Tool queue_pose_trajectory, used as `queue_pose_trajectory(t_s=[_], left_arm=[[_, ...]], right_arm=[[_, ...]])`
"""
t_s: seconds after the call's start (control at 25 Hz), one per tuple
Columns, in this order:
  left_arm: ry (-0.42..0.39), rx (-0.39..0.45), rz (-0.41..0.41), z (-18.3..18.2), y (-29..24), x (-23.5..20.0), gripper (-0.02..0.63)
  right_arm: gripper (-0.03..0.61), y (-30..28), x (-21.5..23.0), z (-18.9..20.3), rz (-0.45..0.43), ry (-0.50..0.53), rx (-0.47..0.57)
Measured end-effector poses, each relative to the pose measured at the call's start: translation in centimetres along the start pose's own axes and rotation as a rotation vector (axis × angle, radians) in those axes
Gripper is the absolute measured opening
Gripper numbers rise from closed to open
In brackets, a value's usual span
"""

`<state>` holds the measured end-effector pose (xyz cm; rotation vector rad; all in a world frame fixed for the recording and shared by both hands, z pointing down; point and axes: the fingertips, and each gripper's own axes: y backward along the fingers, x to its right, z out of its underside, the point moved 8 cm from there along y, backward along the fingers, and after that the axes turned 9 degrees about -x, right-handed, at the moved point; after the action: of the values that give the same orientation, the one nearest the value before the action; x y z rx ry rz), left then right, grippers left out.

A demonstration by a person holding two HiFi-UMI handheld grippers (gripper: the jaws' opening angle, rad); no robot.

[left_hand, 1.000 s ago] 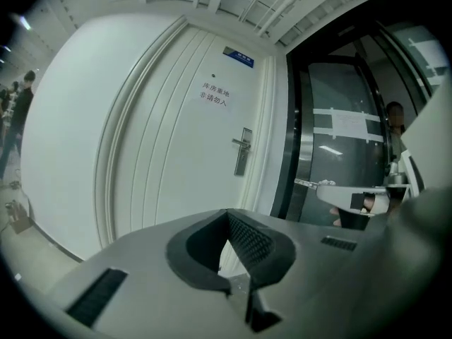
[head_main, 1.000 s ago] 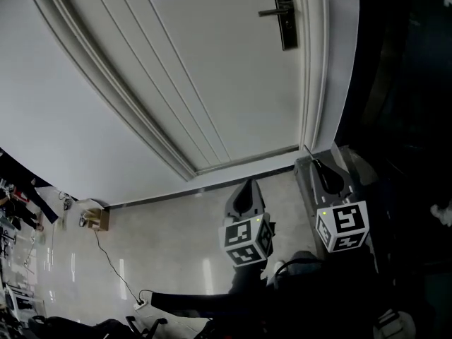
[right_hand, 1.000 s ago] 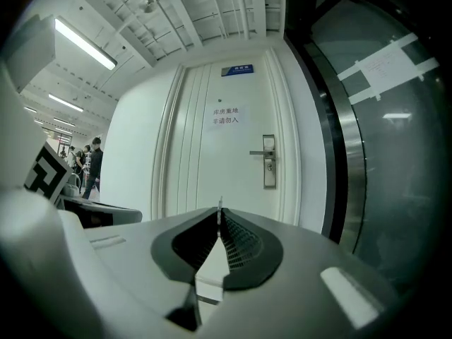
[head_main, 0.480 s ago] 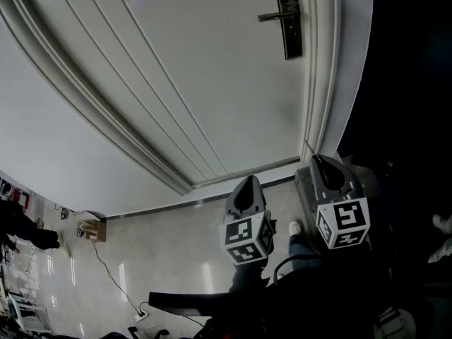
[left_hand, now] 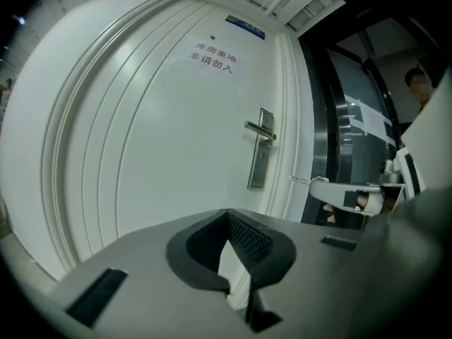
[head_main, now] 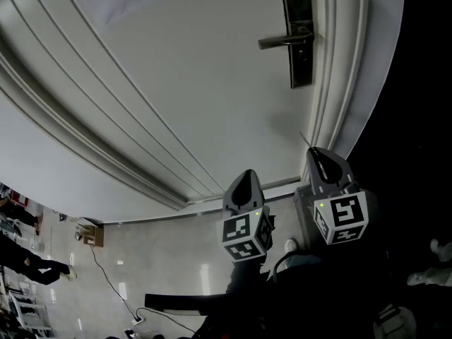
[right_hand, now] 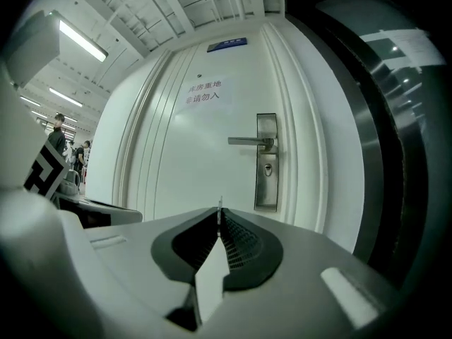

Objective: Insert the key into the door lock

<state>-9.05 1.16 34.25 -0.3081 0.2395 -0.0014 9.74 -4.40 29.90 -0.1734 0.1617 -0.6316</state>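
The white door (head_main: 183, 69) carries a steel lock plate (head_main: 300, 34) with a lever handle (head_main: 282, 41). In the right gripper view the plate (right_hand: 266, 162) stands straight ahead, its keyhole (right_hand: 268, 168) below the handle (right_hand: 248, 141). My right gripper (head_main: 316, 157) is shut on a thin key (head_main: 304, 140) whose tip (right_hand: 220, 203) pokes out past the jaws, well short of the lock. My left gripper (head_main: 242, 186) hangs beside it, lower and to the left, shut with nothing in it. From the left gripper view the plate (left_hand: 261, 154) is ahead to the right.
A paper sign (right_hand: 208, 94) is stuck on the door above the handle. Dark glass panels (left_hand: 353, 119) flank the door frame on the right. On the shiny floor at the left lie a small box (head_main: 94, 235) and a cable (head_main: 113, 274); people stand far off (right_hand: 60, 143).
The lock plate has come lower and grown larger in the head view as the view tilted up the door. Both grippers have risen a little toward the door.
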Motion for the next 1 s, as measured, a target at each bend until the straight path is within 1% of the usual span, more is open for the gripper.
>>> queue_pose_trajectory(t_s=[0.12, 0.28, 0.4, 0.48, 0.6, 0.76, 0.88, 1.0], left_arm=[[0.009, 0.019, -0.004, -1.1, -3.2, 0.2, 0.002], [0.018, 0.020, 0.008, -2.5, -6.9, 0.5, 0.002], [0.011, 0.010, 0.019, -3.3, -9.6, 0.6, 0.002], [0.006, 0.003, 0.029, -3.7, -11.7, 0.7, 0.002], [-0.001, -0.005, 0.053, -4.6, -14.2, 0.6, 0.002], [-0.028, 0.001, 0.096, -6.7, -16.7, 0.2, 0.002], [-0.050, 0.014, 0.132, -8.1, -18.0, -0.2, 0.002], [-0.061, 0.014, 0.169, -8.6, -19.1, -0.5, 0.002]], right_arm=[[0.012, -2.9, 2.4, -0.9, 0.000, 0.053, 0.012], [0.012, -6.2, 5.1, -2.4, 0.014, 0.134, 0.019], [0.012, -8.3, 7.0, -3.4, 0.040, 0.212, 0.026], [0.012, -9.9, 8.3, -4.0, 0.067, 0.284, 0.023], [0.012, -11.6, 9.8, -5.0, 0.141, 0.426, 0.003], [0.012, -13.1, 11.0, -6.5, 0.248, 0.590, -0.020], [0.012, -13.9, 11.4, -7.5, 0.329, 0.719, -0.064], [0.012, -14.5, 11.4, -8.1, 0.408, 0.848, -0.102]])
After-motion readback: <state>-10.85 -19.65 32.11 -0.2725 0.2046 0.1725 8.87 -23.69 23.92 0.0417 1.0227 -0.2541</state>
